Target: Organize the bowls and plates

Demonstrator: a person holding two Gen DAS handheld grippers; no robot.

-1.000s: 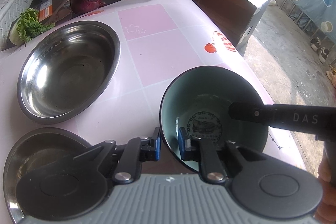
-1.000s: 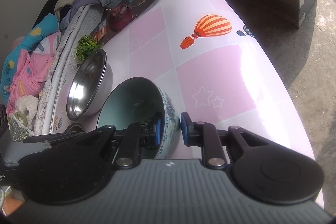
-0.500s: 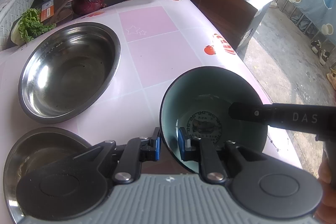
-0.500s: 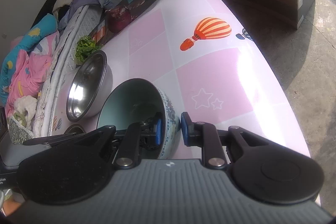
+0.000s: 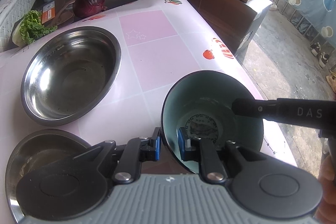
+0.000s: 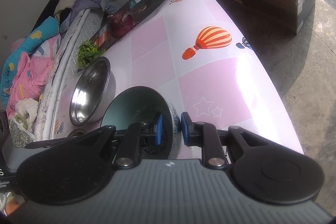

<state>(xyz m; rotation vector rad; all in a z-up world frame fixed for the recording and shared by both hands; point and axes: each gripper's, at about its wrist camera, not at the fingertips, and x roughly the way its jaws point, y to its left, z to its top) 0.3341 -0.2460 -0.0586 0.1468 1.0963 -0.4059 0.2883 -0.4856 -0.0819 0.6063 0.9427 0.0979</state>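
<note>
Beside ceramic bowl (image 5: 212, 106): 2 steel bowls (image 5: 71, 75).

Ahead of the grippers, the tablecloth (image 6: 212, 85) is pink-and-white checked, printed with stars and an orange-striped balloon (image 6: 208, 40). The ceramic bowl (image 5: 210, 102) is teal inside, blue-patterned outside. The steel bowl (image 5: 71, 75) is silver.
</note>
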